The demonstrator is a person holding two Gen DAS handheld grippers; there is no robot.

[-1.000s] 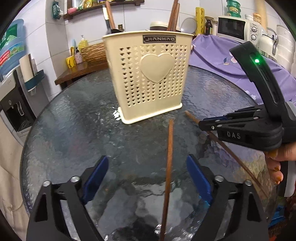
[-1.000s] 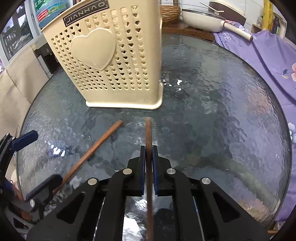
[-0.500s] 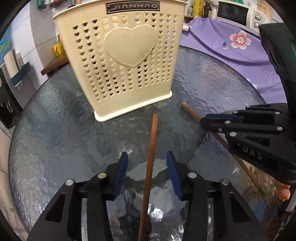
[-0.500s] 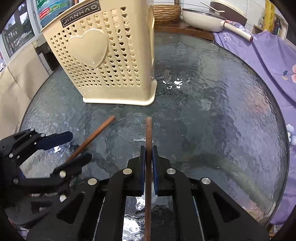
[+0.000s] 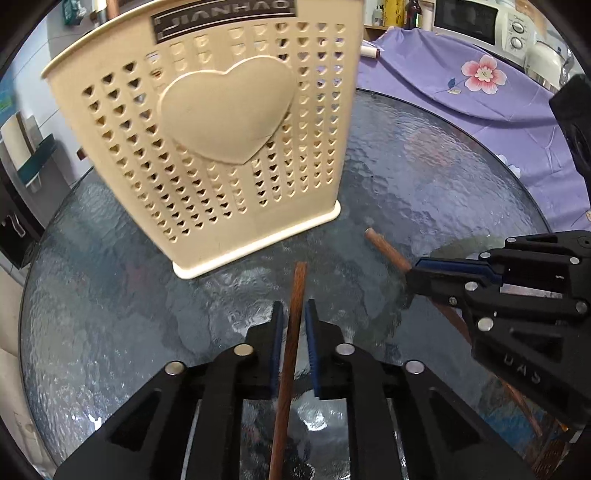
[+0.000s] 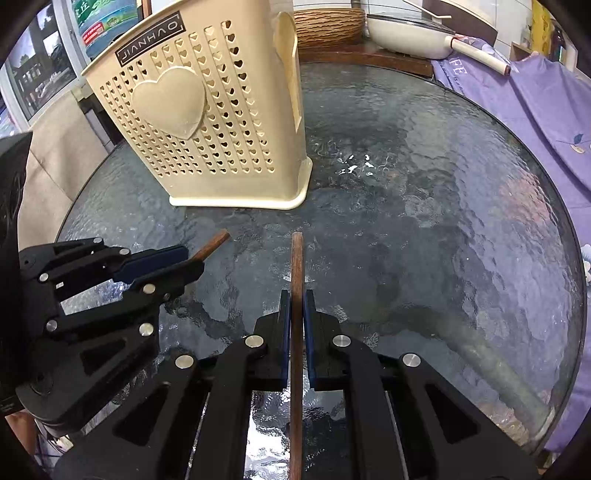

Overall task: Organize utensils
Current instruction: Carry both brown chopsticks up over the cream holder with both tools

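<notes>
Since a second ago our left gripper [image 5: 293, 317] has come closer to the cream utensil holder [image 5: 221, 147], which now fills more of its view, and its jaws have just been closing: the blue-padded fingers [image 5: 276, 332], then spread wide on either side of a chopstick, now clench that left chopstick [image 5: 291, 350] between them. Our right gripper [image 6: 296, 314] has kept its place, its fingers [image 6: 284, 325] clamped on the right chopstick [image 6: 296, 277].

We count two wooden chopsticks, one in each gripper, each running back between the fingers and poking out ahead of the fingertips toward the holder. We count one utensil holder, perforated with small hearts, one large raised heart on its face, standing upright just beyond both chopstick tips. In the left view the right gripper sits to the right of our fingers; in the right view the left gripper sits to the left.

Everything rests on a round tabletop [image 6: 443, 221] of dark rippled glass. A purple flowered cloth [image 5: 461, 81] lies beyond it, with a white microwave [image 5: 480, 18] behind; the right view shows a woven basket [image 6: 328, 26] and a white pan [image 6: 410, 33] on a wooden shelf.
</notes>
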